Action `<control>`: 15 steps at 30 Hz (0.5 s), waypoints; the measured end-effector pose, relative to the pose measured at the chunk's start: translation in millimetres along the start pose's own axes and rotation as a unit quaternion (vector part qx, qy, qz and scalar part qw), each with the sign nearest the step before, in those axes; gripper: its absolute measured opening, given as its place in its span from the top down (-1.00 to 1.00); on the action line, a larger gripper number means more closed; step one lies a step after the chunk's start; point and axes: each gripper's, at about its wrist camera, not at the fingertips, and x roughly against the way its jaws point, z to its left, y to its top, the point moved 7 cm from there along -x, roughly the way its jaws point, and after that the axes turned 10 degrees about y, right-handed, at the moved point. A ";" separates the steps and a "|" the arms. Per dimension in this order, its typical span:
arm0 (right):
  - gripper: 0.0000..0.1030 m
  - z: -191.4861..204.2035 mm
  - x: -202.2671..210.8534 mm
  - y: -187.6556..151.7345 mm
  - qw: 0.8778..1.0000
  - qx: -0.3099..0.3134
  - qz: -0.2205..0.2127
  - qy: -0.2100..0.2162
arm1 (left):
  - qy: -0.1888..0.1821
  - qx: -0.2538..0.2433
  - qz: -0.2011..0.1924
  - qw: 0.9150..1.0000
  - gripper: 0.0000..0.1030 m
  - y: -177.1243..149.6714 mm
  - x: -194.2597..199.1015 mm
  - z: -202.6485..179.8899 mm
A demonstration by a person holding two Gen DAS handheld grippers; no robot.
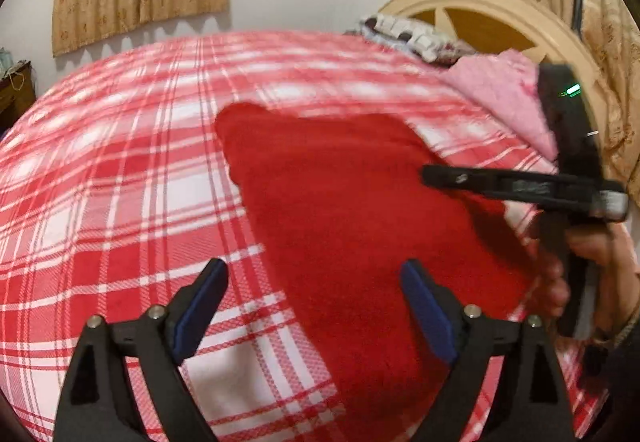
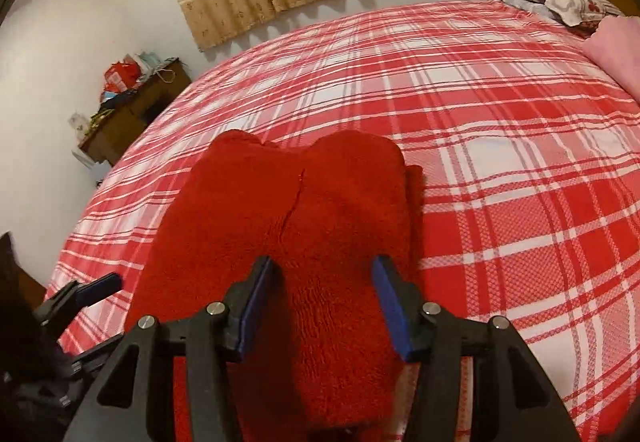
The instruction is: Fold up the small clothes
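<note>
Red fleecy garment (image 2: 288, 226) lies on plaid bedspread (image 2: 500, 146), straight ahead of right gripper (image 2: 325, 304); jaws apart w/ cloth between, not pinching. Left wrist view only: left gripper (image 1: 314, 308) spread wide, nothing gripped, garment under its right finger; a hand (image 1: 600, 266) on right gripper's handle

The left gripper (image 1: 314, 306) points forward and down, its jaws spread wide with nothing pressed between the blue pads (image 1: 200, 312). The right gripper (image 2: 326, 302) tilts down too — jaws about half apart, pads not squeezing. A hand (image 1: 600, 262) grips the right gripper's handle, seen from the left wrist view.
</note>
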 end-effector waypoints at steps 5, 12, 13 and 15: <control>-0.02 6.4 -4.4 -4.7 0.999 0.023 0.010 -0.023 | -0.015 0.011 0.023 1.000 -0.79 -8.4 -13.1 -5.1; -0.02 -0.4 5.0 -8.4 1.000 0.011 0.006 -0.026 | -0.006 0.000 0.022 1.000 -0.83 -11.3 -10.0 -7.5; -0.02 2.0 7.5 -7.2 0.999 0.013 0.004 -0.031 | -0.004 0.000 0.022 1.000 -0.83 -10.5 -10.4 -7.9; -0.04 15.9 24.1 -3.0 0.999 0.024 -0.021 -0.042 | -0.005 0.000 0.021 1.000 -0.83 -10.4 -10.7 -7.9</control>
